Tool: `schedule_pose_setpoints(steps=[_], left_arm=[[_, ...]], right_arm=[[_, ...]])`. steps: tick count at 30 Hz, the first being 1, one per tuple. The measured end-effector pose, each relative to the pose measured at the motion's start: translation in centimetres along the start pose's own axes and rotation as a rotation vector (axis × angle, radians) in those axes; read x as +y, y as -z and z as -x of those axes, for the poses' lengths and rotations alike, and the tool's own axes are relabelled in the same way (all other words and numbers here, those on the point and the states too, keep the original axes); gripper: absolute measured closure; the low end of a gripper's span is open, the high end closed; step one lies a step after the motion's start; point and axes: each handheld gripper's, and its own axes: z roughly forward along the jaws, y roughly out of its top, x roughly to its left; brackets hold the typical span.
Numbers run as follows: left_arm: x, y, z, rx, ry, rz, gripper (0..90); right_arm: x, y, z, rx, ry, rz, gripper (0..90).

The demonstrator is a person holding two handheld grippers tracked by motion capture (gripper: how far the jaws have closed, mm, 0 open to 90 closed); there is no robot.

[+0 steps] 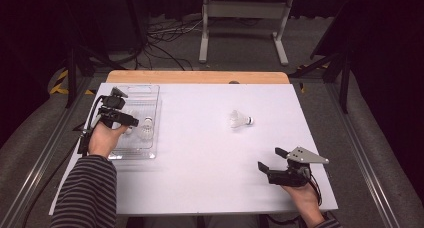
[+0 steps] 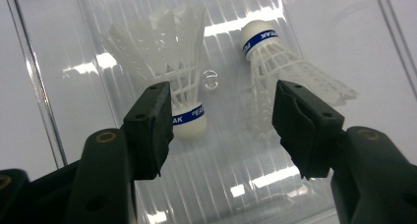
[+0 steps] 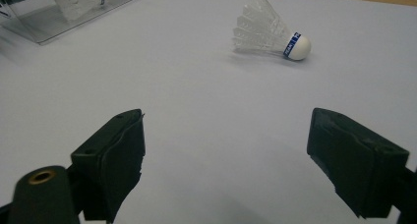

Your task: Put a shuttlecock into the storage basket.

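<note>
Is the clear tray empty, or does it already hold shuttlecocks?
Not empty: the tray holds two shuttlecocks, one and another, lying on its floor.

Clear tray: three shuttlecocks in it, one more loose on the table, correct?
Not quite. The clear tray holds two shuttlecocks, one and another, as the left gripper view shows. One more shuttlecock does lie loose on the table.

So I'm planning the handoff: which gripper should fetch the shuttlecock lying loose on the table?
Probably the right gripper: its jaws stand open, empty and face the loose shuttlecock. The left gripper hangs over the clear tray, farther off.
</note>
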Motion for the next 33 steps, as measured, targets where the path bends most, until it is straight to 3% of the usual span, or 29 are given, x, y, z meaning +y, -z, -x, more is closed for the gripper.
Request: schedule_pose_setpoints(steps=[26,33], left_arm=[[-1.9,1.9,0.8,-0.01,-0.024,0.081,28.8],[-2.6,2.5,1.2,-0.027,-0.055,0.104,28.8]], right_arm=[[0.0,0.0,0.0,-0.002,-0.004,0.001,15.1],[0.0,0.0,0.0,-0.002,-0.005,0.002,15.1]])
